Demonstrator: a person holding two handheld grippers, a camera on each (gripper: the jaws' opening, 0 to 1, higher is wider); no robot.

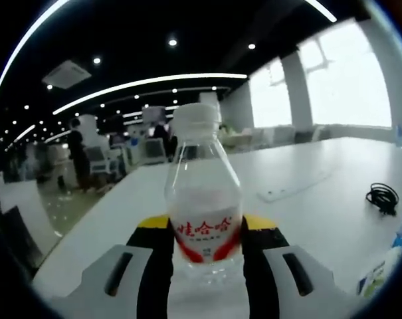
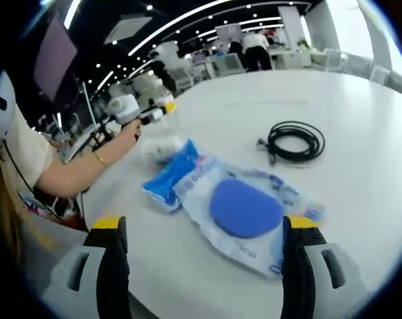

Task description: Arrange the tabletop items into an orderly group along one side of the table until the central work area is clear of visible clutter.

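Your left tool (image 1: pixel 204 256) clamps a clear ribbed plastic bottle (image 1: pixel 204 199), white-capped, upright above the smooth white counter (image 1: pixel 307 219). Your right tool (image 2: pixel 204 266) gapes wide over a crinkly blue-and-clear packet (image 2: pixel 237 206) beside a coiled black cable (image 2: pixel 294 141).

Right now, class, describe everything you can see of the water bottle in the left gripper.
The water bottle is clear plastic with a white screw cap and a red-and-white label printed with Chinese characters. It stands upright, looks nearly empty, and is clamped between the left gripper's black, yellow-tipped jaws over the near edge of the white table.
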